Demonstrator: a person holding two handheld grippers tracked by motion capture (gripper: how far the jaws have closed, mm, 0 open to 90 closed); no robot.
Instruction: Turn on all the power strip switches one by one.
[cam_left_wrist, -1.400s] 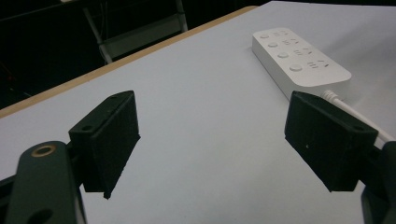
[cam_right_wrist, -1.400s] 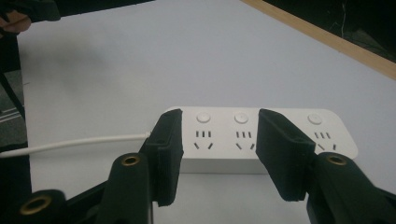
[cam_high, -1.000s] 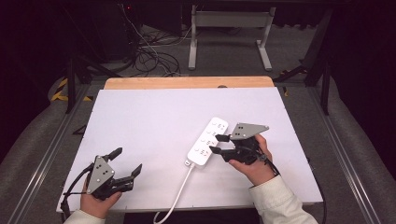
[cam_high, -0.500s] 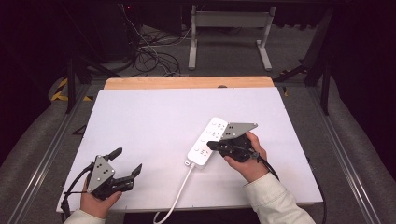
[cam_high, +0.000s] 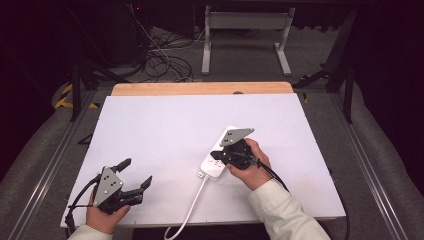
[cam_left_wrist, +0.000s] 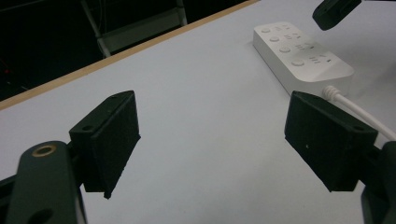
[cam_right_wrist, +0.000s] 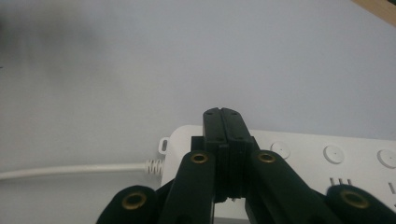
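My table (cam_high: 165, 125) carries a white sheet that covers nearly all of its top; only a strip of bare wood (cam_high: 200, 88) shows along the far edge. On the white surface lies a white power strip (cam_high: 216, 161), set at a slant right of the middle, its buttons and sockets facing up. Its white cable (cam_high: 192, 207) leaves the near end and runs over the sheet to the table's front edge, where it drops over. In my left gripper view the power strip (cam_left_wrist: 301, 51) lies flat, with the cable (cam_left_wrist: 355, 108) trailing from its near end.
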